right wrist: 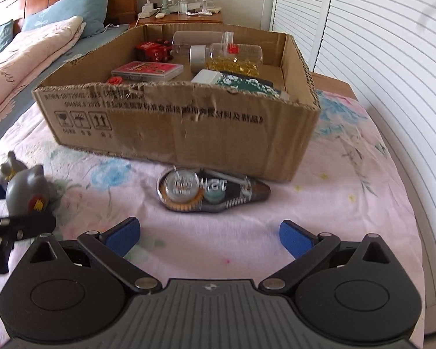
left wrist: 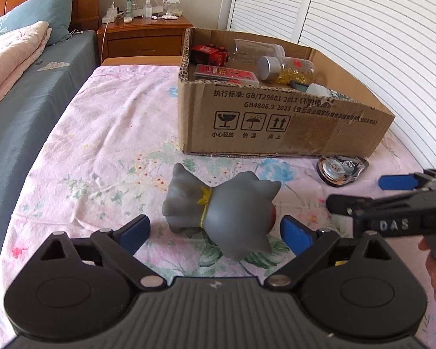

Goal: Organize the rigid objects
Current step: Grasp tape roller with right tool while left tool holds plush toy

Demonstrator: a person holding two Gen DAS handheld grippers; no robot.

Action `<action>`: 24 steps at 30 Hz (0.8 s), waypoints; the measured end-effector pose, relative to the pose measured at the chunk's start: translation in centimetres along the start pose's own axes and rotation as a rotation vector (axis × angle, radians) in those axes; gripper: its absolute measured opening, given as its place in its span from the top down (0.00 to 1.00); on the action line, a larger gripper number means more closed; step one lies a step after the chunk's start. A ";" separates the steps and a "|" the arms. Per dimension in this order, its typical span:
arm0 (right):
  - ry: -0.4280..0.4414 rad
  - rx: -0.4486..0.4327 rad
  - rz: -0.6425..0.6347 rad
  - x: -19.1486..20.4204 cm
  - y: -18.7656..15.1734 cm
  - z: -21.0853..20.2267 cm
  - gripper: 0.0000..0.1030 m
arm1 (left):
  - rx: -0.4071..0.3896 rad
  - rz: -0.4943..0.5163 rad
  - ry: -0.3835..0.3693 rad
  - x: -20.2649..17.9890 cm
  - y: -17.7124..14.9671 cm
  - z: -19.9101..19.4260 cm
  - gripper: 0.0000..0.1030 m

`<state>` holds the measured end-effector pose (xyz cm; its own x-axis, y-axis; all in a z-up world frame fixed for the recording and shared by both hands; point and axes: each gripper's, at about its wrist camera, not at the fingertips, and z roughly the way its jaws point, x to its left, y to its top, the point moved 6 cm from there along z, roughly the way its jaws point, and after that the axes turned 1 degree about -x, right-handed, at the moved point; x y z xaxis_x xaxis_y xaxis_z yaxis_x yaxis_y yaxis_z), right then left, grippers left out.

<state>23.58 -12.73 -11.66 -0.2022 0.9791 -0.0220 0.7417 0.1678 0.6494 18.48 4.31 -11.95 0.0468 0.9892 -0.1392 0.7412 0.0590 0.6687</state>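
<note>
Most items already sit in the cardboard box [right wrist: 171, 133]. Two remain: the grey toy [left wrist: 223, 212] lies between my left claw [left wrist: 215, 232]'s spread fingers, ungripped; the correction tape [right wrist: 212, 192] lies just ahead of my open right claw [right wrist: 210, 235].

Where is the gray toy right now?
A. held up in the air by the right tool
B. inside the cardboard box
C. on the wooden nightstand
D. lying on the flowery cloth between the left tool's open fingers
D: the gray toy lies on the flowery cloth between the open blue fingers of the left tool, in front of the cardboard box.
</note>
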 end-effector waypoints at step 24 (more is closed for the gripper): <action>0.020 -0.063 -0.033 0.4 1.5 1.0 0.11 | -0.009 0.000 -0.017 -0.2 0.1 0.1 0.05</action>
<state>25.23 -12.02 -11.47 -0.2393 0.9705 -0.0295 0.6931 0.1920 0.6948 18.59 4.09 -11.97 0.0584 0.9868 -0.1514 0.7355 0.0600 0.6749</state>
